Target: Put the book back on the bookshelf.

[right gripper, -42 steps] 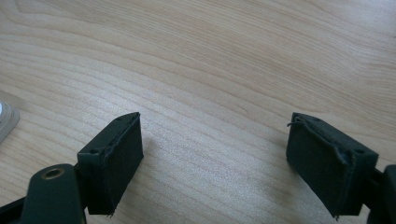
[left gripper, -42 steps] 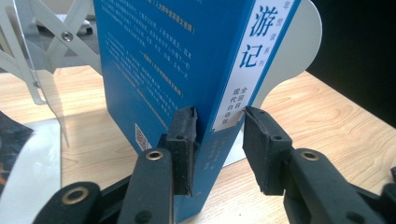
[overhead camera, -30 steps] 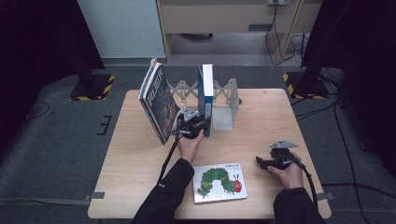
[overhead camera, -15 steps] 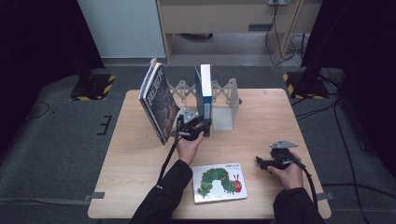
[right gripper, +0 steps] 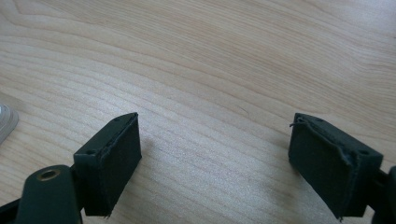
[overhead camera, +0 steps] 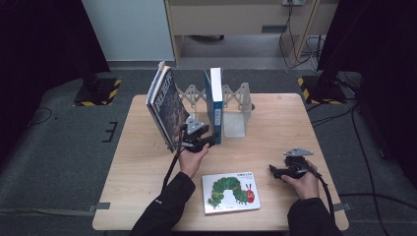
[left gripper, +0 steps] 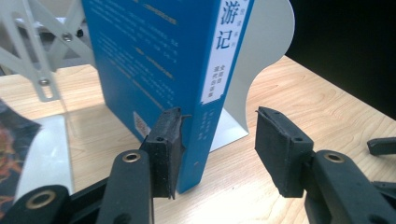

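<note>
Blue hardcover book (overhead camera: 213, 105) standing upright on a pale wooden bench (overhead camera: 147, 167), against the white metal bookend (overhead camera: 235, 125) of an expandable rack (overhead camera: 196, 93) with a scissor-lattice back. Glossy blue cover with small white print, white page block facing up, and a spine bearing a white label with blue Chinese characters, seen close in the left gripper view (left gripper: 187, 70). Left of the blue book, in the same rack, a dark illustrated book (overhead camera: 167, 105) leaning away at a tilt, with an open gap between the two. In front of the blue book and well apart, lying flat on the bench, a white picture book (overhead camera: 230, 192) showing a green caterpillar with a red head. Left gripper (overhead camera: 196, 137) at the lower near corner of the blue book, fingers just been opening: one pad (left gripper: 167, 149) against or just beside the cover, the other clear of the spine with bench visible between, so no squeeze on the book. Right gripper (overhead camera: 290, 167) resting low over the bench, right of the picture book and well away from the blue book, fingers (right gripper: 112, 158) spread wide over bare wood, holding nothing.
</note>
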Demonstrator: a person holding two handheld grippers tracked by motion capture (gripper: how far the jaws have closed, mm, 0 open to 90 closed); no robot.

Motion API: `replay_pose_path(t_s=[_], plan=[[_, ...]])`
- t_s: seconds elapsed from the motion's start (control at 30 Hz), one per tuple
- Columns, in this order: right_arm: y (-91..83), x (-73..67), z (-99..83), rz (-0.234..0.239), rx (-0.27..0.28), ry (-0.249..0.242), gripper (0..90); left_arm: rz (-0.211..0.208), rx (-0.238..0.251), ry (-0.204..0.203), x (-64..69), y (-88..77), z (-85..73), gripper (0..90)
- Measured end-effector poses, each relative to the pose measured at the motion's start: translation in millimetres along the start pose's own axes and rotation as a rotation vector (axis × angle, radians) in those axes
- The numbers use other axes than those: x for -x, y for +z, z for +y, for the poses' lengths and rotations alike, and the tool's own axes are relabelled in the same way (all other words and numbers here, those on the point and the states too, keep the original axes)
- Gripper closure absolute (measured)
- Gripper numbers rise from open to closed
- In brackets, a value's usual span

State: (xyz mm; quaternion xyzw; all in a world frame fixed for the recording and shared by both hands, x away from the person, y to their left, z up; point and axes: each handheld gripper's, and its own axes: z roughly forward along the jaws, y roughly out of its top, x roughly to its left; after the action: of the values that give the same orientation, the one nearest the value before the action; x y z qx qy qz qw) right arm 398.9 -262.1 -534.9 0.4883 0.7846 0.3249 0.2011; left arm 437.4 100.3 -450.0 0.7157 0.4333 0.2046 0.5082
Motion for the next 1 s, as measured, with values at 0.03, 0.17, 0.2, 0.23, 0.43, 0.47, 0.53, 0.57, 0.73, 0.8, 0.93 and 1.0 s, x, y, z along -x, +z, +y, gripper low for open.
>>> replay_pose_path(t_s=[0.03,0.17,0.2,0.23,0.43,0.47,0.53,0.57,0.73,0.8,0.93,1.0], plan=[[0.1,-0.1,-0.1,0.0,0.001,0.0,16.4,0.0,-0.001,0.004,-1.2,-3.3,0.1,49.8],[0.0,-0.5,0.0,0.0,-0.002,0.004,16.1,0.0,-0.007,-0.001,-6.5,-16.7,-0.9,46.8],[0.1,-0.3,0.0,-0.002,-0.001,0.002,16.1,0.003,-0.011,0.004,-7.6,-19.9,-1.7,46.1],[-0.1,-0.3,0.1,-0.003,-0.003,0.003,16.1,0.006,-0.017,0.008,-8.6,-23.1,-2.9,45.4],[-4.5,-0.9,0.9,0.0,-0.03,0.008,19.3,0.003,-0.056,0.012,-9.6,-34.1,-7.1,42.3],[-5.3,-1.4,1.2,0.003,-0.036,0.022,19.5,0.007,-0.065,0.034,-7.8,-36.6,-8.4,41.6],[-6.4,-1.0,2.2,0.01,-0.031,0.033,20.2,-0.003,-0.083,0.058,-5.9,-42.8,-12.4,40.5],[-6.9,-1.1,2.9,0.01,-0.027,0.035,20.2,-0.008,-0.088,0.063,-5.5,-46.5,-15.1,40.1],[-11.7,-6.0,6.1,0.03,-0.01,0.025,21.1,-0.041,-0.114,0.054,-5.1,-62.6,-30.1,37.5],[-14.0,-8.3,7.2,0.037,-0.004,0.024,21.9,-0.046,-0.135,0.073,-4.3,-67.6,-36.2,36.4],[-18.6,-13.2,9.5,0.059,0.018,0.03,23.0,-0.058,-0.171,0.076,-3.3,-75.3,-48.5,33.7],[-21.1,-16.3,10.7,0.066,0.024,0.032,23.1,-0.063,-0.19,0.073,-3.0,-78.0,-54.1,33.0]])
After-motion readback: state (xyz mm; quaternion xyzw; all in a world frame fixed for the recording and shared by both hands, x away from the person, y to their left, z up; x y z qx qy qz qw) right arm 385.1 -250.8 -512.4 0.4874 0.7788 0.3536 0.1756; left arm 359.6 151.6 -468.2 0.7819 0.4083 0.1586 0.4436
